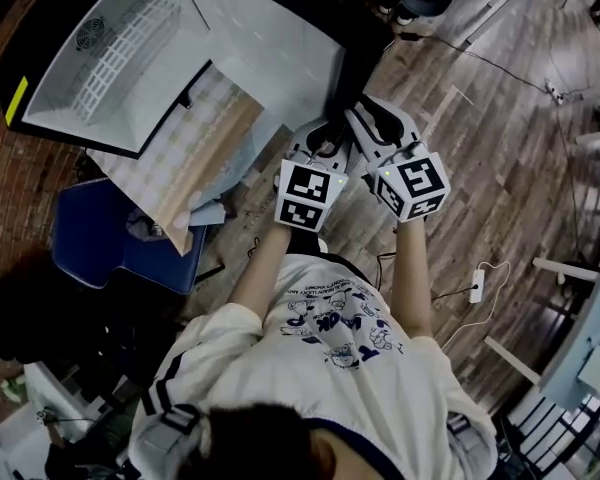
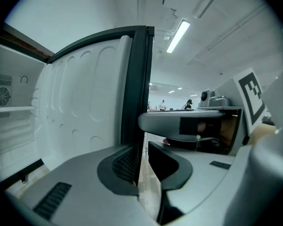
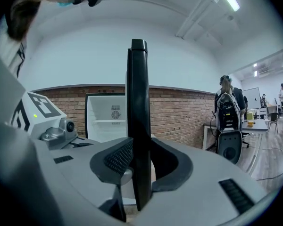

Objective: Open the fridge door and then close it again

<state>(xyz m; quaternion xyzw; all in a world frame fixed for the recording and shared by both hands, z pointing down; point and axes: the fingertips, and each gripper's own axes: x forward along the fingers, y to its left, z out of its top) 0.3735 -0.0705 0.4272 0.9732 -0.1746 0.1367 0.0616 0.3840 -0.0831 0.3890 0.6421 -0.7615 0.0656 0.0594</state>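
Note:
The fridge [image 1: 120, 58] stands with its white-lined door [image 1: 270, 58] swung wide. Both grippers are at the door's black free edge. My right gripper [image 1: 370, 118] [image 3: 138, 161] has that edge [image 3: 137, 88] between its jaws, with both ribbed pads [image 3: 118, 158] pressed against it. My left gripper [image 1: 325, 133] [image 2: 142, 166] sits just beside it. Its jaws are narrow, with a strip of floor showing between them. The door edge [image 2: 137, 79] rises just beyond its left pad [image 2: 125, 166], and the door's inner liner [image 2: 85, 107] fills the left of that view.
A blue chair [image 1: 110, 238] and a leaning wooden board [image 1: 195, 158] stand below the open fridge. Cables and a white power strip [image 1: 477, 290] lie on the wooden floor to the right. A brick wall [image 3: 179, 112] and a chair with a backpack [image 3: 228, 112] are behind.

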